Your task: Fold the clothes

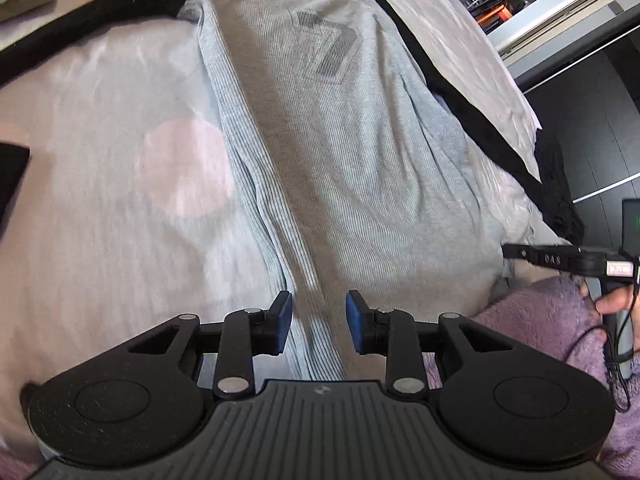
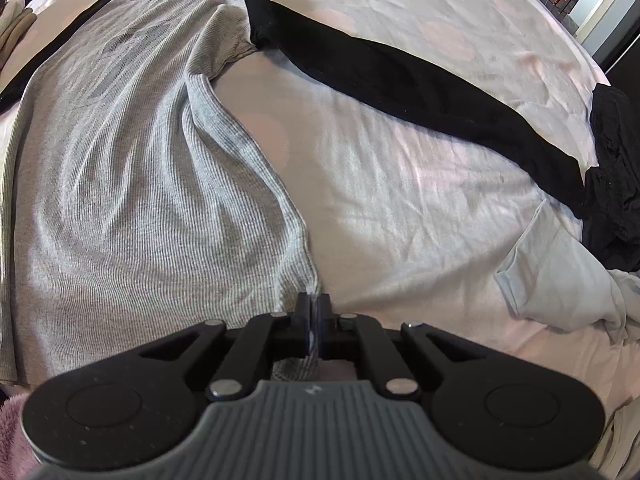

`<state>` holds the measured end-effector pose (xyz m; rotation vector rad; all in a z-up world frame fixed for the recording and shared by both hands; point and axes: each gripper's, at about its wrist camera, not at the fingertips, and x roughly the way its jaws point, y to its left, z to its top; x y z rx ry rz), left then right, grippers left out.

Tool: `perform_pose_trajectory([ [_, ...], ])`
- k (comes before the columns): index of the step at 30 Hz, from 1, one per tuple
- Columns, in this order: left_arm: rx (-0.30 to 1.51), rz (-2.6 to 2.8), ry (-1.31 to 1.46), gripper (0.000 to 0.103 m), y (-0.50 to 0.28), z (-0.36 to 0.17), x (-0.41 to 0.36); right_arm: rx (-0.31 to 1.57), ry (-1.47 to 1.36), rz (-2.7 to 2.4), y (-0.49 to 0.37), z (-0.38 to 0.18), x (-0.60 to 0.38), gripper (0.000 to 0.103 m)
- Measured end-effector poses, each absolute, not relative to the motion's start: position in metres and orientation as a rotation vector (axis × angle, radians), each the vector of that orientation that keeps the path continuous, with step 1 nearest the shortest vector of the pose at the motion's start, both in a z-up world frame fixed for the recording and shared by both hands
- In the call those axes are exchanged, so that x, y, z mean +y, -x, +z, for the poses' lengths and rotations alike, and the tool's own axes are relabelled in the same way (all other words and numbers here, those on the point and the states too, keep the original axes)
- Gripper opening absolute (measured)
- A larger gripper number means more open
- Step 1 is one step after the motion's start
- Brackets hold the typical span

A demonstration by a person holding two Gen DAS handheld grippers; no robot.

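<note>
Right wrist view shows the right tongs (image 2: 313, 306) clamped on the hem corner of the grey shirt (image 2: 120, 168), which lies spread and rumpled on the bed (image 2: 400, 200), one black sleeve (image 2: 400, 88) stretched toward 2 o'clock. Left wrist view shows the left tongs (image 1: 319, 322) parted, empty, just above the shirt's near hem at 6 o'clock. With only one corner pinched, a pull could likely drag the ribbed cloth askew and deepen its wrinkles, and the thin bite might slip loose.
</note>
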<state>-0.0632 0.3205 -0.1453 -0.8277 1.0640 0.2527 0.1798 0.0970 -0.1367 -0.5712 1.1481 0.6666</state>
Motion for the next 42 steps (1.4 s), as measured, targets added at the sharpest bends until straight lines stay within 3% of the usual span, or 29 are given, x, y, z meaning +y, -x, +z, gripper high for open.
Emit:
perform_pose_trajectory([
  [5, 1.116, 0.257, 0.795, 0.023, 0.063, -0.145, 0.308, 1.150, 0.545, 0.679, -0.182, -0.137, 0.095, 0.004],
  [9, 1.154, 0.262, 0.763, 0.006, 0.063, -0.144, 0.298, 1.150, 0.522, 0.688, -0.183, -0.136, 0.092, 0.004],
  [17, 1.136, 0.293, 0.742, 0.003, 0.083, -0.120, 0.295, 1.139, 0.427, 0.733, -0.186, -0.114, 0.078, 0.004],
  [26, 1.147, 0.404, 0.686, 0.002, 0.127, -0.082, 0.320, 1.113, 0.428, 0.785, -0.178, -0.078, 0.062, 0.003],
  [33, 1.353, 0.429, 0.649, 0.002, 0.107, -0.116, 0.324, 1.194, 0.589, 0.714, -0.179, -0.124, 0.071, 0.000],
  [38, 1.457, 0.440, 0.646, 0.004, 0.093, -0.134, 0.330, 1.185, 0.591, 0.735, -0.180, -0.121, 0.069, 0.003],
  [42, 1.422, 0.392, 0.674, 0.017, 0.097, -0.123, 0.345, 1.182, 0.503, 0.798, -0.183, -0.113, 0.063, 0.005],
])
